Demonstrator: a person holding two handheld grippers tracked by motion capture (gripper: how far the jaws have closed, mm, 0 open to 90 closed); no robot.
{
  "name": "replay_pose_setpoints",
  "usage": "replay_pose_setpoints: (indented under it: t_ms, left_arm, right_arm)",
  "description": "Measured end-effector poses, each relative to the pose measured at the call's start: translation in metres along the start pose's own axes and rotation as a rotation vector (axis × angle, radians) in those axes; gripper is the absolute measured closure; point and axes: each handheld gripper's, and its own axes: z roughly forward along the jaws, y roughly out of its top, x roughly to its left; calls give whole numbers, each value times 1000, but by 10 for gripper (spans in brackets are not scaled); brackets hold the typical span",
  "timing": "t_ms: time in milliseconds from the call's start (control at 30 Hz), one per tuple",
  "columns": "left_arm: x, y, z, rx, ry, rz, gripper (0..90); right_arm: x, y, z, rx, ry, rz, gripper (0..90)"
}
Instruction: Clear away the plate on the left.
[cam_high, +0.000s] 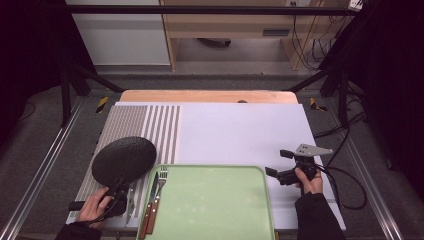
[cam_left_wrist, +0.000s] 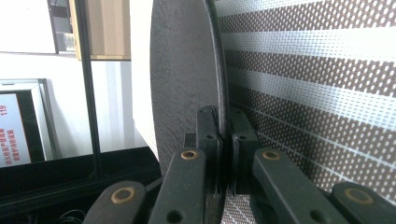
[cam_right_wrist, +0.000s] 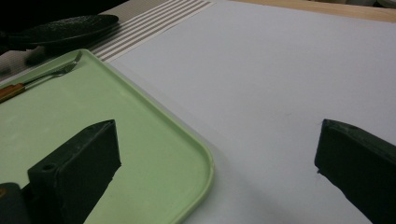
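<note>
Far left, high view: left gripper (cam_high: 114, 192) low at the near table edge, jaws pinched tight on the near rim of the black plate (cam_high: 124, 160); plate held over the striped placemat (cam_high: 150, 131), just left of the green tray (cam_high: 210, 200); contact with the mat impossible to judge. Left gripper view: plate (cam_left_wrist: 187, 84) edge-on, rim clamped between the two pads, striped placemat (cam_left_wrist: 317, 93) close behind it; grip at the rim probably chosen because the flat disc offers nothing else to seize.

Next right: knife (cam_high: 151, 205) and fork (cam_high: 159, 197) side by side along the tray's left edge, wooden handles toward the person; likely laid out as a place setting awaiting the plate.

Far right: right gripper (cam_high: 280, 172) resting on the white sheet (cam_high: 240, 135) just off the tray's right edge, jaws spread wide around nothing; in the right gripper view, tray corner (cam_right_wrist: 201, 158) between the open jaws; seemingly parked, or ready to steady the tray.
</note>
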Motion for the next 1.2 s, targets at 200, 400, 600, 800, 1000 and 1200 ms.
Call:
replay_pose_setpoints:
  t_ms: [200, 400, 600, 800, 1000, 1200]
  left_arm:
    - [4, -1, -1, -3, -14, -10, 855]
    - [8, -1, -1, -8, -25, -20, 855]
    - [11, 1, -4, -13, -22, -10, 855]
    - [17, 2, -13, -11, 3, -34, 855]
    - [20, 8, -22, -27, 6, -28, 855]
    - [23, 18, -31, -56, 20, -26, 854]
  right_arm:
    - [0, 0, 0, -2, -2, 0, 2]
    - [0, 0, 0, -2, -3, -3, 2]
    - [0, 0, 0, -2, -2, -1, 2]
    - [0, 0, 0, -1, -3, 0, 2]
    - [0, 0, -1, -1, -4, -3, 2]
    - [0, 0, -1, -2, -3, 0, 2]
